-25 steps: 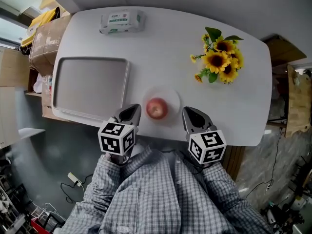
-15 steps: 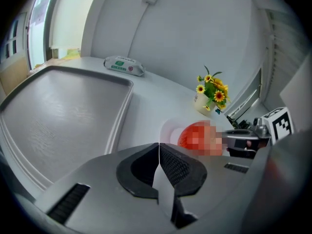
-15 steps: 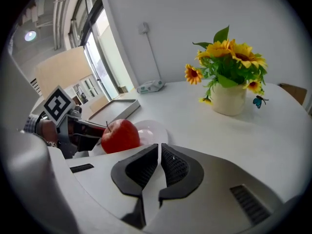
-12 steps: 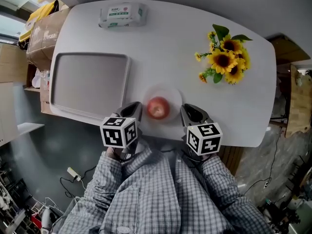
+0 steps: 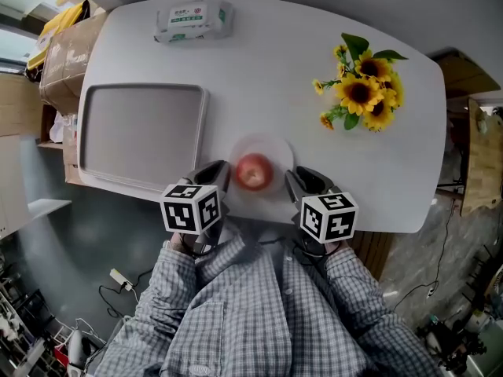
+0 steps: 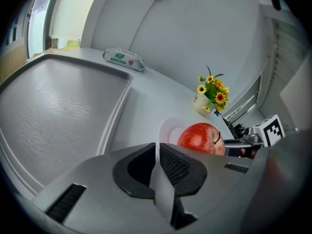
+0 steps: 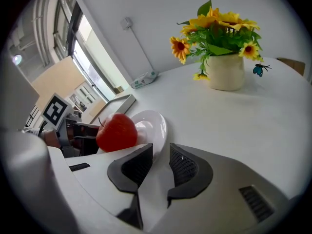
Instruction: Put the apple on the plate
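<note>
apple (image 5: 253, 171) on plate (image 5: 280, 151), close to the front edge of the bench (image 5: 275, 77). left tool (image 5: 214, 173) just beside the plate's left, jaws all but together, holding nothing. right tool (image 5: 302, 181) just beside its right, jaws slightly apart, holding nothing. tray (image 5: 141, 89) along the left edge. wipes (image 5: 193, 20) at the far edge. flowers (image 5: 363, 93) far right. open bench between plate and flowers. grey floor below.

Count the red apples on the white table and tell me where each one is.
1. The round red apple sits on the small white plate at the near edge of the white table. No others show.
</note>
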`<state>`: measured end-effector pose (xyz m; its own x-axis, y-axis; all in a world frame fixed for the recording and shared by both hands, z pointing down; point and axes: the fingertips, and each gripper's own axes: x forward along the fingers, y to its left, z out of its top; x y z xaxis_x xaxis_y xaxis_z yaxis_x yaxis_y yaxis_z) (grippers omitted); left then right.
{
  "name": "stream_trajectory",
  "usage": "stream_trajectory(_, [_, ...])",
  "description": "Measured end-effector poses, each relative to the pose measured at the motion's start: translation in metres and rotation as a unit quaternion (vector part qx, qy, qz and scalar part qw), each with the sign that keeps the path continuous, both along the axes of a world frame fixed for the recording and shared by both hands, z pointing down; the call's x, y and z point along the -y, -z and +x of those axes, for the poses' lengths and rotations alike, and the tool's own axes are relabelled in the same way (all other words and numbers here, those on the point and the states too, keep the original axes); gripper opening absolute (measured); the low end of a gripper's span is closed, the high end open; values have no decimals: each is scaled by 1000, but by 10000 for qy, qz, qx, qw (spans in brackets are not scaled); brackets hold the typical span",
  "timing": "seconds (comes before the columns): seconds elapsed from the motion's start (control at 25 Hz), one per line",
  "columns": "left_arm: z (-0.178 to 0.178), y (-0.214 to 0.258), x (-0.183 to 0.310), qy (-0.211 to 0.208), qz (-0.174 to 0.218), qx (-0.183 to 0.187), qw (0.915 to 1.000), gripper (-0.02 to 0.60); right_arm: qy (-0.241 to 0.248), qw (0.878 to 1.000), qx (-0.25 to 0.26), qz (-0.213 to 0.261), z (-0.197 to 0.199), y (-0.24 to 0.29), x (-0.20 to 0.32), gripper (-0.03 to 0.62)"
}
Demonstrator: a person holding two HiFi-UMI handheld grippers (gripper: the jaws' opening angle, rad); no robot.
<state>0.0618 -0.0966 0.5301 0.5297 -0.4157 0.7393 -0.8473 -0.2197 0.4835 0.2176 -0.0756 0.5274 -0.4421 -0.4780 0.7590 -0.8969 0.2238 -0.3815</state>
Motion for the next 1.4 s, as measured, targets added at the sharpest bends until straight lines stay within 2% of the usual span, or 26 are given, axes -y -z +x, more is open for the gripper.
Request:
stream_trajectory(0.4, [0, -1, 1, 47, -101, -97, 9999, 16, -92, 9998, 111, -137, -3, -2, 2, 86])
stream_trajectory(0.56, [7, -2, -2, -88, -205, -227, 9995, 89, -74, 9998, 91, -159, -5, -3, 2, 86])
stream_trajectory(0.76, [8, -6, -4, -115, -334, -212, 9992, 89, -126, 9997, 82, -180, -5, -3, 3, 86])
stream_trajectory(0.92, [7, -8, -3, -245, -347, 29, 9991, 89, -204, 9993, 162, -283, -8, -5, 0, 86])
stream_trajectory(1.24, [7, -11, -3, -86, -800, -324, 9962, 63, -682, 9939, 583, -639, -9, -7, -1, 75])
stream_trajectory(1.4, [3, -11, -2, -26, -882, -262, 9958, 58, -866, 9918, 600, -719, -13, -7, -3, 71])
